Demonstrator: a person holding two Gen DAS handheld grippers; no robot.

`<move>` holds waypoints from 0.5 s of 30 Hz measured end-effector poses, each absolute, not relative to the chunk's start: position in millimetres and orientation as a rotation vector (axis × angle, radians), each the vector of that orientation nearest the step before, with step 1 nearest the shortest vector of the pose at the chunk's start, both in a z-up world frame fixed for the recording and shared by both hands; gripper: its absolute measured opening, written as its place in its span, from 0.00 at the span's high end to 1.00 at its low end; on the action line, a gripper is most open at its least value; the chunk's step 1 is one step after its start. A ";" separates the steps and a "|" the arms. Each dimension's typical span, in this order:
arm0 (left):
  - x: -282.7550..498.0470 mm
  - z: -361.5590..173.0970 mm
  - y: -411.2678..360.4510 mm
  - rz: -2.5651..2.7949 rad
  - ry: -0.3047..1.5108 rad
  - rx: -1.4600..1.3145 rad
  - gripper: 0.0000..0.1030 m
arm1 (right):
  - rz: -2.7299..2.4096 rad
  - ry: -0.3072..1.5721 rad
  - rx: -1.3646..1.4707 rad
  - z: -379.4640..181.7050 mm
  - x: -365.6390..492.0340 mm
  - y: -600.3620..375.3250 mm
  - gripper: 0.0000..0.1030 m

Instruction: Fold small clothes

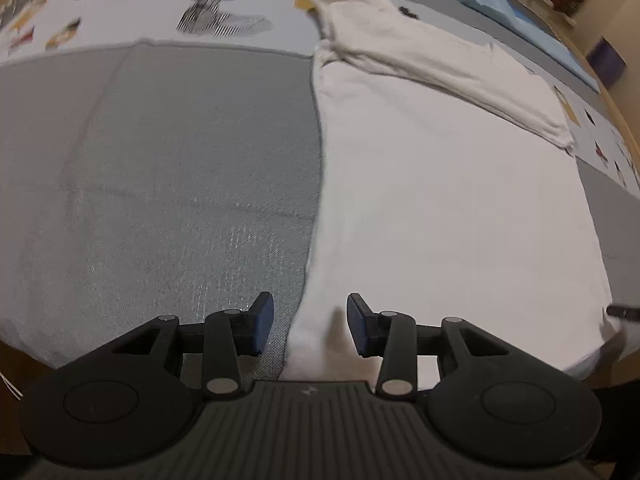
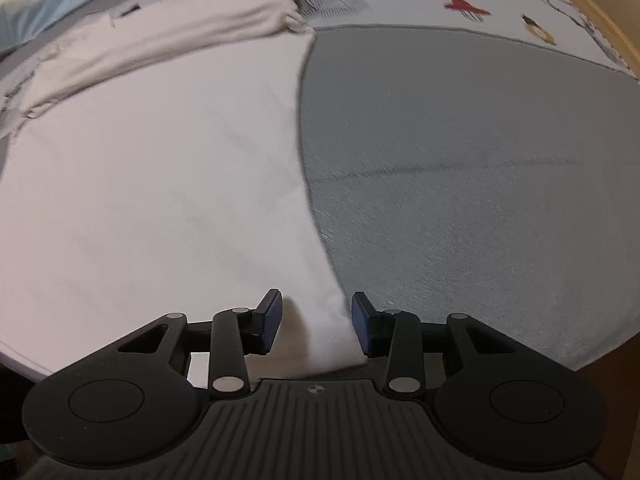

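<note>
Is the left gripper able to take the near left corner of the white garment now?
Probably yes. The left gripper has its jaws apart over the white garment at that corner edge, and nothing lies between them and the cloth.

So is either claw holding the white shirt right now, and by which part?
Neither. Both claws, left and right, stand open over the white shirt's near corners, pads not pressing.
</note>
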State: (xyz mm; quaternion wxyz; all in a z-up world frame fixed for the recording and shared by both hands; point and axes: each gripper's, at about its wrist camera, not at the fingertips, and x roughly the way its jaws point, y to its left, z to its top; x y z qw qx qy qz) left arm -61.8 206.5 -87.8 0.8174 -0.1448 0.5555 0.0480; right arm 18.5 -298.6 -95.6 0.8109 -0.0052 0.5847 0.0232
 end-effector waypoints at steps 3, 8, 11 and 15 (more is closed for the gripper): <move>-55.4 -96.9 211.1 0.109 1.205 -0.366 0.56 | 0.025 1.277 0.041 -102.5 21.0 -313.1 0.60; -43.9 -109.3 194.1 0.083 1.269 -0.281 0.56 | 0.087 1.284 -0.007 -107.8 21.7 -303.0 0.41; -41.2 -108.6 185.5 0.060 1.262 -0.246 0.56 | 0.093 1.285 -0.008 -107.0 23.2 -305.9 0.41; -43.0 -107.1 183.4 0.055 1.266 -0.222 0.60 | 0.016 1.264 0.016 -102.7 23.0 -318.6 0.43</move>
